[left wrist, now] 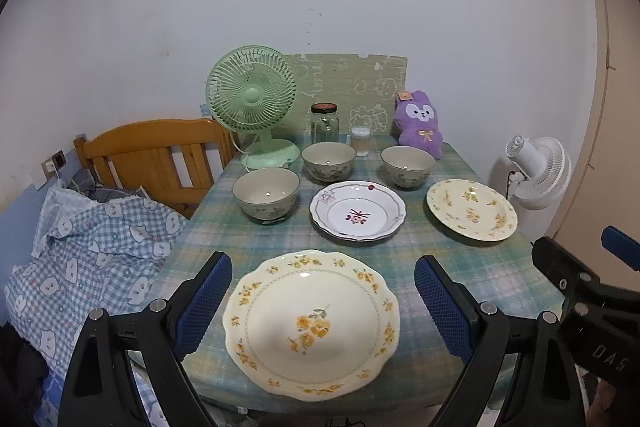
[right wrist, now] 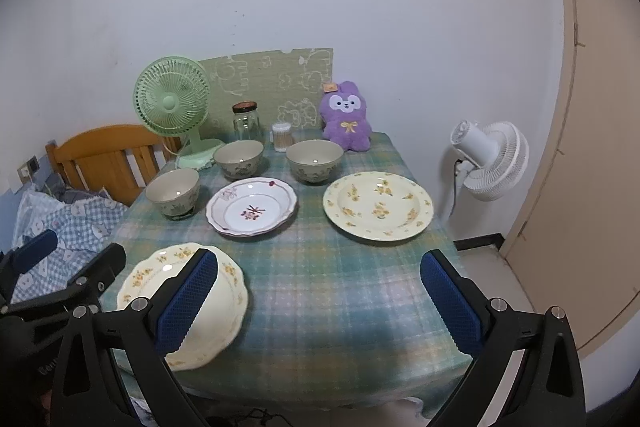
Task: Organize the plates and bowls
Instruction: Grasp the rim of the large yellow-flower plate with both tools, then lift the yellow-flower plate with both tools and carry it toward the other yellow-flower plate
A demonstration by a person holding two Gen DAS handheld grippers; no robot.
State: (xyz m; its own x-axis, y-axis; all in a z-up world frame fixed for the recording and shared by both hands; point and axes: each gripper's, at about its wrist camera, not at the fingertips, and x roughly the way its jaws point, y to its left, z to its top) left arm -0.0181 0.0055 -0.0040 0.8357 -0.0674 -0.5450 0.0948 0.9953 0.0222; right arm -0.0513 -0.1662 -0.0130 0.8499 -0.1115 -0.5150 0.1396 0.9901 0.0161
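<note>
Plates and bowls all sit loose on the checked tablecloth (left wrist: 224, 227). From the left wrist, the left gripper (left wrist: 323, 301) hangs wide apart and empty over the near yellow plate (left wrist: 312, 323), nearest the table edge; I'd pinch its rim, not the middle. From the right wrist, the right gripper (right wrist: 319, 301) is spread too, empty, right of that plate (right wrist: 224, 291); white plate (right wrist: 252, 207) and three bowls lie beyond it.

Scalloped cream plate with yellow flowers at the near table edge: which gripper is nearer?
Left. The left gripper frames the scalloped cream plate directly; the right gripper hovers beside it over bare tablecloth.
</note>
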